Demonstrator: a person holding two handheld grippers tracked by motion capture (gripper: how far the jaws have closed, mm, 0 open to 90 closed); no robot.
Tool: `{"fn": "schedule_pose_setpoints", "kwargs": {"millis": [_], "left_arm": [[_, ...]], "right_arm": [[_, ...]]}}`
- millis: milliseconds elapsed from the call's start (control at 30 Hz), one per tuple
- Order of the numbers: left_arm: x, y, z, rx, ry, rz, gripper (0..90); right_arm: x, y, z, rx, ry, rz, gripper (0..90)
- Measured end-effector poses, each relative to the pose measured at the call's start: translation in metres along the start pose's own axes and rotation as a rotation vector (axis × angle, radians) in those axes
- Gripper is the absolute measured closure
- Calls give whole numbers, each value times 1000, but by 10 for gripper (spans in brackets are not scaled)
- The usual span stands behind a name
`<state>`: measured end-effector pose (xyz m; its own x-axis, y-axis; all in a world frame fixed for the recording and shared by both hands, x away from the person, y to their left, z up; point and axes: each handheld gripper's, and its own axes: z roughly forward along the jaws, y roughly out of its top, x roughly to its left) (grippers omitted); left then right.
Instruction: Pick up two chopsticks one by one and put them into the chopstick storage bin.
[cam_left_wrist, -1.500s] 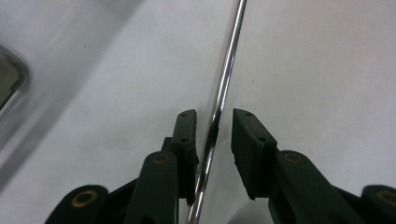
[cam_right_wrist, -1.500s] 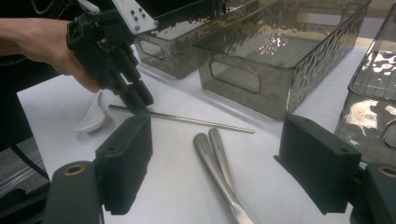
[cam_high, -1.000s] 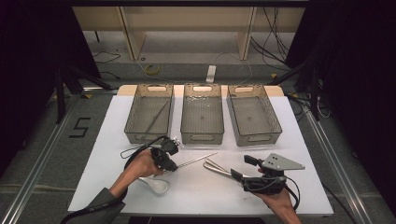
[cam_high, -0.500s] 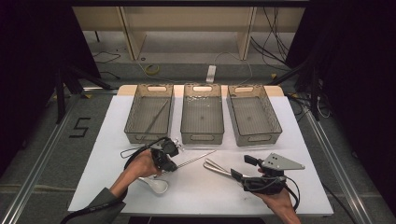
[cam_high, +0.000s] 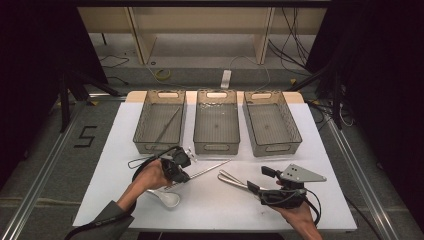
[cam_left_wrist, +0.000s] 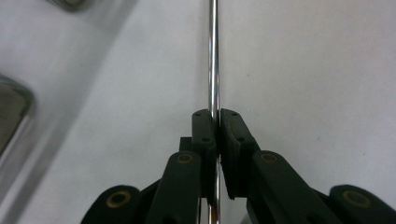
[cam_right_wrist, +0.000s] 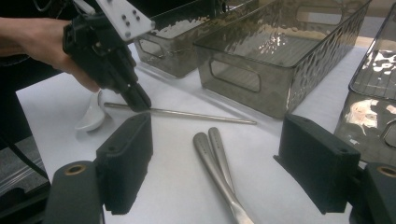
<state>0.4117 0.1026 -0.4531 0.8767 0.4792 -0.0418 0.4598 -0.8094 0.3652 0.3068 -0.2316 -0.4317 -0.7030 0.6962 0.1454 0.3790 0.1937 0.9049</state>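
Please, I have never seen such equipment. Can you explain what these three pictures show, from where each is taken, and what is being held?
A person holds a hand tool with two black jaws in each hand. The high view looks down on a white table; each other picture comes from a camera on one tool. The left gripper has its jaws shut on a thin shiny metal rod. The right gripper is open and holds nothing; two grey metal utensil handles lie before it. A white spoon lies nearby. Three smoky clear plastic bins stand behind.
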Motion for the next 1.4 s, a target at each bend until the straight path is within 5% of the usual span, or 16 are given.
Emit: {"fn": "schedule_pose_setpoints", "kwargs": {"millis": [700,1133,1400], "left_arm": [[-11,10,-54,-189,-20,-2,846],[10,1,-97,-336,-13,-83,846],[17,-3,-110,-373,-4,-108,846]], "right_arm": [[0,0,0,2,-1,2,269],[0,-1,1,6,-3,3,269],[-1,-1,1,4,-2,3,269]]}}
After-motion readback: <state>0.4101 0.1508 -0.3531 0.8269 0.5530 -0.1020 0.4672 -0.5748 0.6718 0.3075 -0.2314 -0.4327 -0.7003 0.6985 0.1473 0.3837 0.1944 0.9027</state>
